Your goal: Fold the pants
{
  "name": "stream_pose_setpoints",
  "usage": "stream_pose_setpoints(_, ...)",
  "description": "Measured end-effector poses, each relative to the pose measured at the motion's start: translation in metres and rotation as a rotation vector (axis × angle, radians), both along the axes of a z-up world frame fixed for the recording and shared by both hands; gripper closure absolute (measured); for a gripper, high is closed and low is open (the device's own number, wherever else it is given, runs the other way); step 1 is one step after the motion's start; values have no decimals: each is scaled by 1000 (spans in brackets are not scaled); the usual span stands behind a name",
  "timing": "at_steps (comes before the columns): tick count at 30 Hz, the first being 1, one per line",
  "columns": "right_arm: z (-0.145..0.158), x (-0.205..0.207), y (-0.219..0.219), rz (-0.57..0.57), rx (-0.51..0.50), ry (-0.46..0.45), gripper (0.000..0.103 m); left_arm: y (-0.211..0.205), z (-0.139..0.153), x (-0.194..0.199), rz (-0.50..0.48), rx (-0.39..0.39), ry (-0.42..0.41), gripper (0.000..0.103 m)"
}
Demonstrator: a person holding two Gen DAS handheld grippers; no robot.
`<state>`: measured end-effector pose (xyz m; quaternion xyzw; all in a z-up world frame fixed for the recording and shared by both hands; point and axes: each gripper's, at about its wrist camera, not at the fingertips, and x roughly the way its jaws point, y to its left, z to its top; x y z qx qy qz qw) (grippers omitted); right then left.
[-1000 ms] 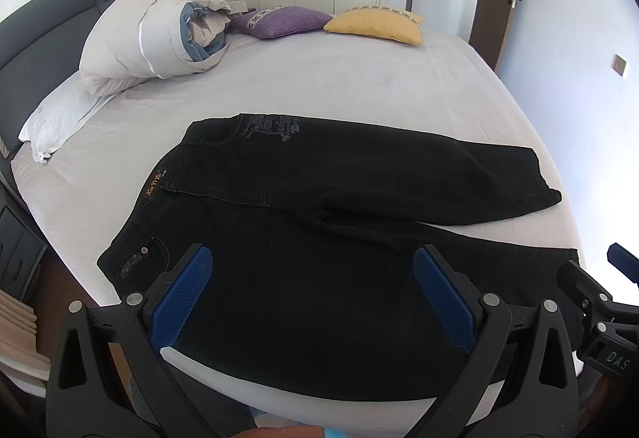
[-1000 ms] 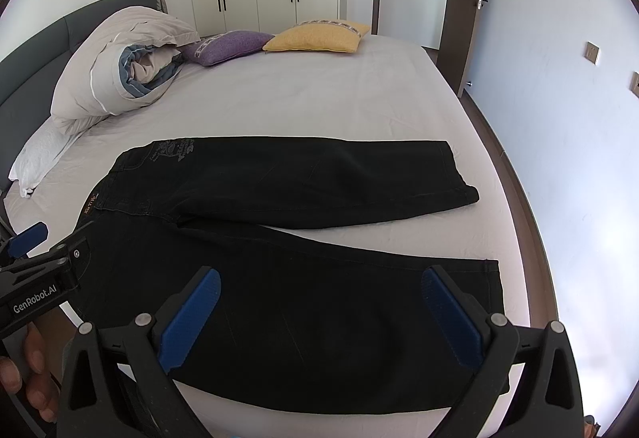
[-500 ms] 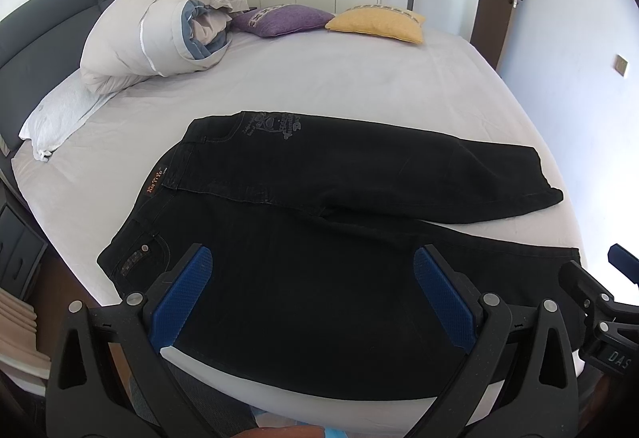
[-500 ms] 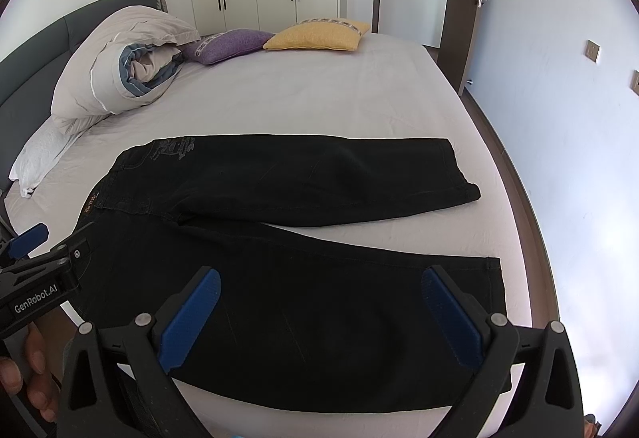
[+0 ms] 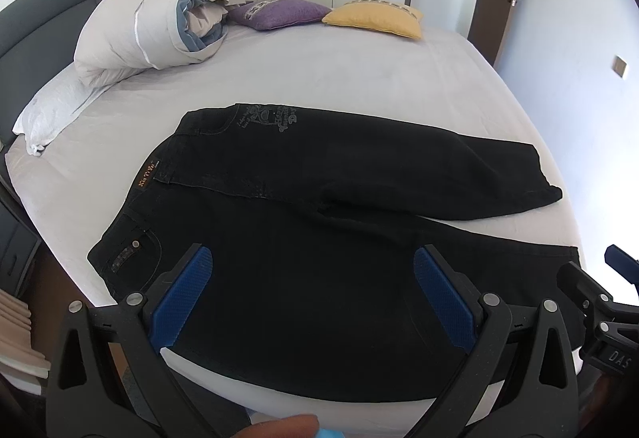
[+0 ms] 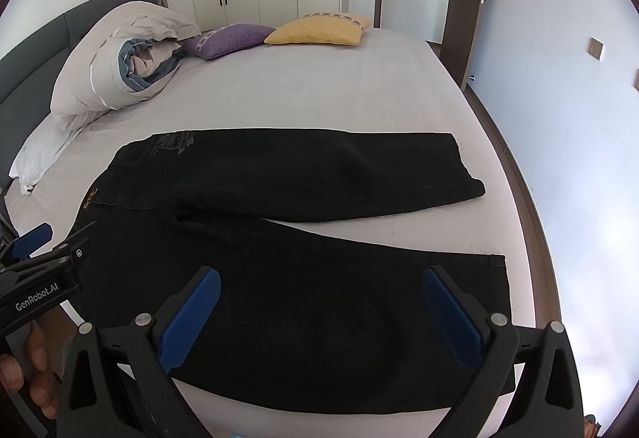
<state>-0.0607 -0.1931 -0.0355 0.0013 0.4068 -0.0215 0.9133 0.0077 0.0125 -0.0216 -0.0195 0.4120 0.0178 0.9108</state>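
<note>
While both grippers hang spread and empty, we see the pants (image 5: 319, 238) flat on the bed (image 5: 359, 78) just ahead of the left gripper (image 5: 313, 288) and right gripper (image 6: 319, 312). Soft, heavyish denim: we'd pinch waistband and hem.

Bright, even daylight; soft shadows. Strong fisheye curvature with dark vignetted corners. Focus sharp throughout; the black pants (image 5: 319, 238) show little surface detail; the white bed (image 6: 339, 86) slightly overexposed.
</note>
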Motion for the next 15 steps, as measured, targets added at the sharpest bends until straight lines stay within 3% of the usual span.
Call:
stream_pose_setpoints(3, -3, 4, 0, 6, -2, 8, 0, 1, -4, 5, -9, -5, -13, 0)
stream_pose_setpoints(7, -4, 18, 1, 63, -12, 8, 0, 14, -8, 21, -52, -84, -16, 0)
stream_pose_setpoints(10, 3, 39, -5, 178, 48, -10, 0, 52, -9, 53, -20, -304, 18, 0)
stream_pose_setpoints(12, 9, 57, -10, 262, 104, -32, 0, 82, -5, 75, 25, -458, -6, 0)
stream_pose_setpoints(15, 15, 92, -14, 347, 157, -38, 0, 131, 6, 114, 109, -713, -148, 0)
